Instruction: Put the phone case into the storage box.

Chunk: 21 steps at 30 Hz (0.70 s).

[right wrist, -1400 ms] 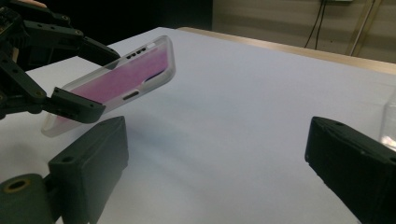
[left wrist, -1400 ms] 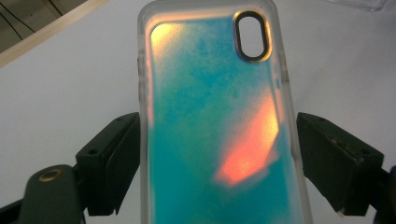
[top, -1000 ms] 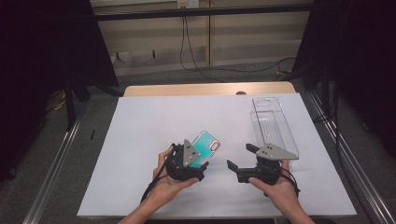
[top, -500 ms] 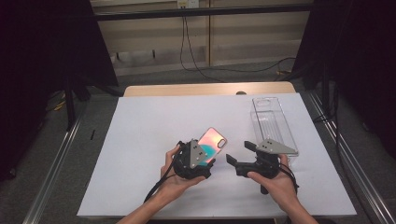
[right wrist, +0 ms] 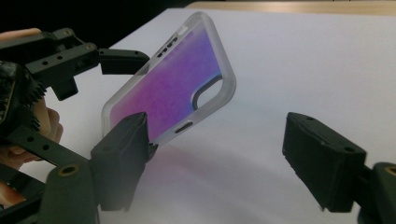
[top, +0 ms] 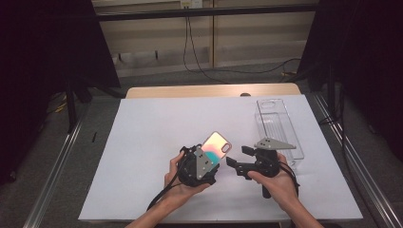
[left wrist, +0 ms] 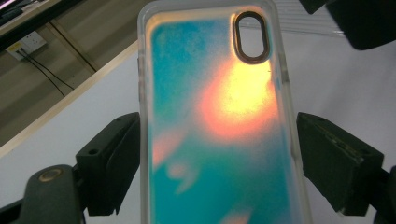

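Observation:
A phone case (top: 217,145) with a teal and orange sheen and a clear rim is held tilted above the white sheet. My left gripper (top: 210,156) is shut on its long edges; in the left gripper view the case (left wrist: 219,116) stands between both jaws of the left gripper (left wrist: 217,163). My right gripper (top: 237,156) hovers just right of the case, pointing left at it. Its jaws have just been closing but stand apart with nothing between them. In the right gripper view the case (right wrist: 173,88) lies beyond the left jaw of the right gripper (right wrist: 219,140).
A clear plastic box (top: 278,126) lies at the right of the white sheet (top: 142,133) that covers the table. A strip of wooden table edge (top: 209,90) shows at the back. Metal rails run along both sides, and cables hang behind.
The right gripper has come left toward the case and its jaws have narrowed. The left gripper and the case have shifted slightly right, with the case more tilted.

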Available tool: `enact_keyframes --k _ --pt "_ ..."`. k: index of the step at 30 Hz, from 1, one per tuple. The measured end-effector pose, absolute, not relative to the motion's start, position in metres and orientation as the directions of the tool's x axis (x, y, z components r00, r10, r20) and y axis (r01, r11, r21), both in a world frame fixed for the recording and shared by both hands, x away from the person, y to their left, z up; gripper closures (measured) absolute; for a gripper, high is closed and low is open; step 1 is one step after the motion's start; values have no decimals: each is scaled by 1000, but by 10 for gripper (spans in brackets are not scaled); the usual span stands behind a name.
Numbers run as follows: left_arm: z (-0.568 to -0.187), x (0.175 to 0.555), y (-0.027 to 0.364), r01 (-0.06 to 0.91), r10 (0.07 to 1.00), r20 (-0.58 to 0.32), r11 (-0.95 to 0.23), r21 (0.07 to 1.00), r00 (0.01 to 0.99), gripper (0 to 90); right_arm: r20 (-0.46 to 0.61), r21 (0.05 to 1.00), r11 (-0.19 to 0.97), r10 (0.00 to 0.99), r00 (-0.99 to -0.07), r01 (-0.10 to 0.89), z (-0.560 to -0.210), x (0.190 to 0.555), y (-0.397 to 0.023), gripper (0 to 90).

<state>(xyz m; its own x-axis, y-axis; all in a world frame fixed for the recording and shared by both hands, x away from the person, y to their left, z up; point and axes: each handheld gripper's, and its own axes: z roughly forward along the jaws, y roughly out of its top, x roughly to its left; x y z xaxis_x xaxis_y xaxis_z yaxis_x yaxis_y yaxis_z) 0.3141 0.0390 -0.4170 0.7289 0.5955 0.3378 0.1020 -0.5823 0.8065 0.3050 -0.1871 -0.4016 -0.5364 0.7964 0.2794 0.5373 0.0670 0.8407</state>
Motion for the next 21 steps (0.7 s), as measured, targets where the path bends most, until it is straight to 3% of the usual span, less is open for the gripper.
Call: enact_keyframes --k 3,21 --pt "-417 314 38 98 599 347 -584 806 721 169 319 814 58 787 -529 577 -400 310 -186 331" --pt "-415 311 40 76 624 374 -573 816 687 169 428 743 -31 790 -440 668 -389 323 -175 600"
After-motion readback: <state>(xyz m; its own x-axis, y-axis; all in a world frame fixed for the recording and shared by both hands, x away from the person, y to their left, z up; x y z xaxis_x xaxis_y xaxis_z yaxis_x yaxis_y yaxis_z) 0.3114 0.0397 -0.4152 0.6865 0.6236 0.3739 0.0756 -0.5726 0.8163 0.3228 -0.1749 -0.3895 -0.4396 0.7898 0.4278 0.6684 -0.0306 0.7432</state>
